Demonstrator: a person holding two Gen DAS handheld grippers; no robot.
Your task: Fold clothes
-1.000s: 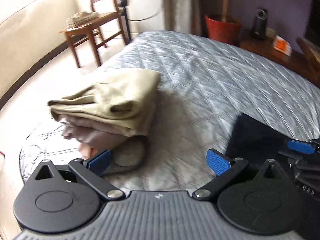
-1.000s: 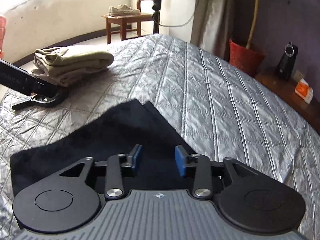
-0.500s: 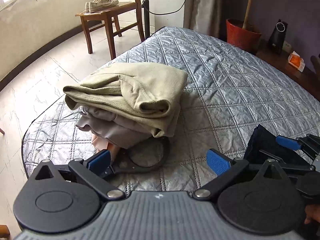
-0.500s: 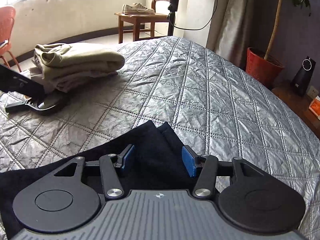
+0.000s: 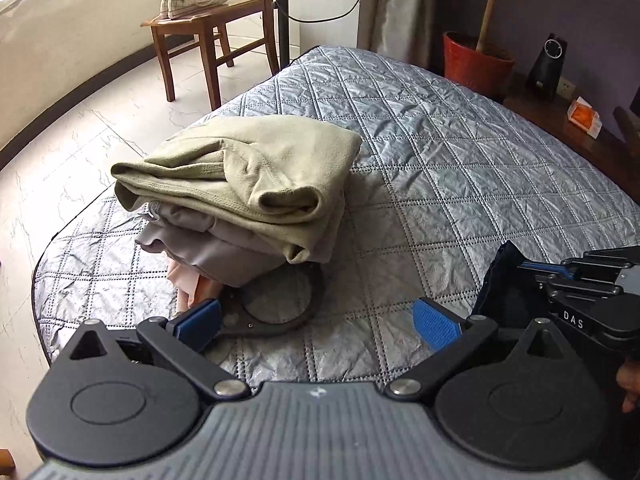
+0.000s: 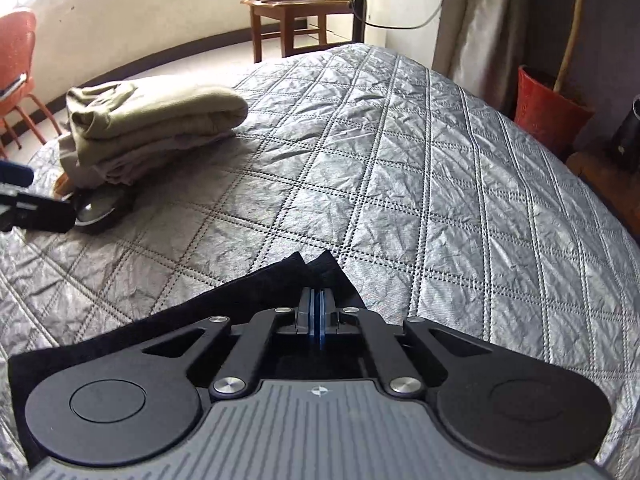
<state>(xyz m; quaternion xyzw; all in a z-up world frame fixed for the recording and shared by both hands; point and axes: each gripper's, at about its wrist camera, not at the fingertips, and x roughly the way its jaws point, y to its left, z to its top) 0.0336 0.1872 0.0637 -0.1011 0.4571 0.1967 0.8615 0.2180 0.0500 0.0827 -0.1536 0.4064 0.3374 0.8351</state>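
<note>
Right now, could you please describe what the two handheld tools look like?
Both match: the left tool and right tool have black linkage arms, round black discs, silver pivot screws, blue ribbed pads and a grey ridged body. The right one carries white "DAS" lettering.

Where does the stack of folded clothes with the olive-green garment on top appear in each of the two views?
Left wrist view: the stack of folded clothes lies left of centre on the grey quilted bedspread, beyond the open left gripper.
Right wrist view: the same stack lies at the upper left, far from the gripper.
Shared landmark: the wooden chair with white sneakers behind the bed.
</note>
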